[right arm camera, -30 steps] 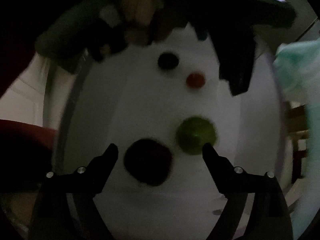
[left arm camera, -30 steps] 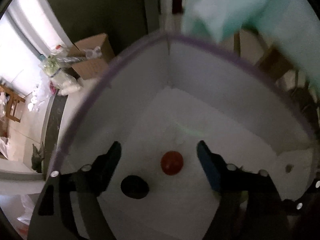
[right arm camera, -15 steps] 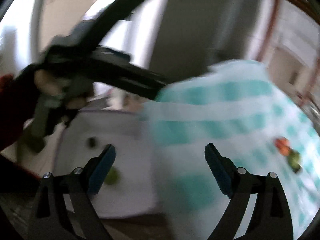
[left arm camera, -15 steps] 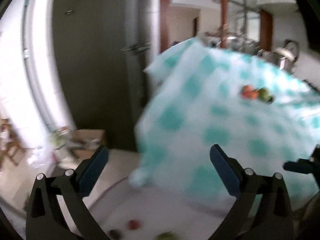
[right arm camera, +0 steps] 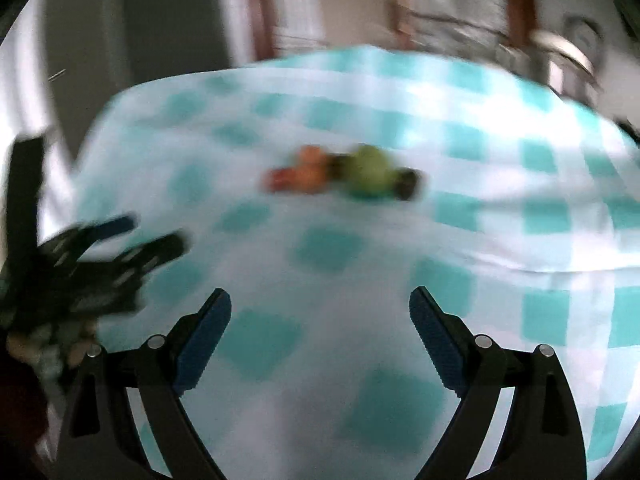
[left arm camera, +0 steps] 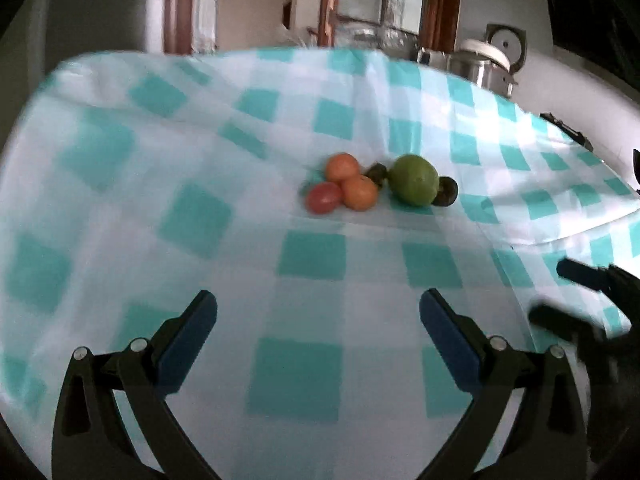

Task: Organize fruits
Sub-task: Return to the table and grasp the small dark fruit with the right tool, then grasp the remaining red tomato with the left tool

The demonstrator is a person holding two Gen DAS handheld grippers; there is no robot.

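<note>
A small heap of fruit lies on a teal-and-white checked tablecloth [left arm camera: 312, 260]: a green lime [left arm camera: 414, 179], two orange fruits [left arm camera: 359, 193], a red tomato [left arm camera: 323, 197] and two dark round fruits [left arm camera: 446, 197]. My left gripper [left arm camera: 318, 320] is open and empty, well short of the heap. My right gripper [right arm camera: 320, 320] is open and empty; its view is blurred and shows the same heap [right arm camera: 366, 170] ahead. The right gripper also shows at the right edge of the left wrist view [left arm camera: 576, 300], the left gripper at the left edge of the right wrist view [right arm camera: 120, 248].
A steel pot and a rice cooker [left arm camera: 492, 58] stand behind the table at the far right. Wooden door frames [left arm camera: 330, 0] and a window are behind. The cloth is rumpled into a fold at the right [left arm camera: 568, 232].
Both grippers have swung up from over the white box holding several fruits and now face the table and its fruit heap. Both stayed open and empty.
</note>
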